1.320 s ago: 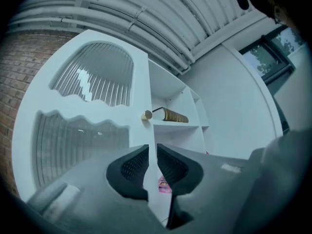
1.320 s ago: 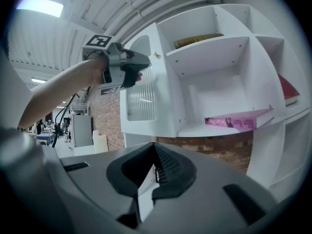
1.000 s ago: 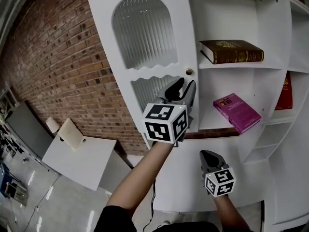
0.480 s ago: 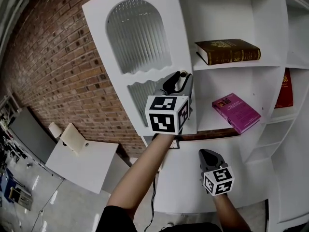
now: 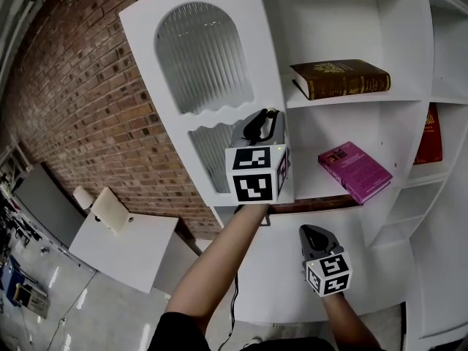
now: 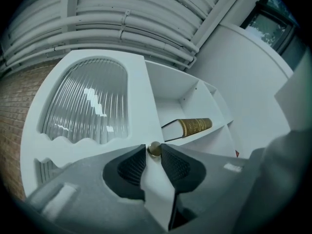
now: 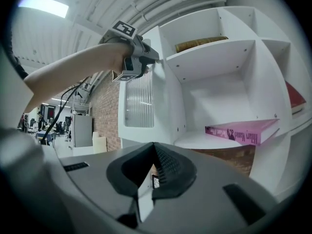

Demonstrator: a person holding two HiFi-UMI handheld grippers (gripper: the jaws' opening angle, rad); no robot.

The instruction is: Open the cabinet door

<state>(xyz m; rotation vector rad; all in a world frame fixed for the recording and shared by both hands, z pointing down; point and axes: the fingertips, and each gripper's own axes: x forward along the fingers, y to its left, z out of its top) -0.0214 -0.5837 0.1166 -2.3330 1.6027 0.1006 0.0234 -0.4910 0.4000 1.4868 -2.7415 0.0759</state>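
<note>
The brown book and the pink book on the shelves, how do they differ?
Colour: the brown book is dark with gold markings; the pink book is bright magenta. Thickness: the brown book looks thicker than the pink book. Place: the brown book lies one level above the pink book. Both lie flat and closed.

We see the cabinet door (image 5: 197,57) swung wider to our left, baring more of the shelves (image 5: 344,99), our left gripper (image 5: 265,117) lifted from below the knob (image 6: 154,149) up to it, jaws closing with knob and door edge between them.
</note>
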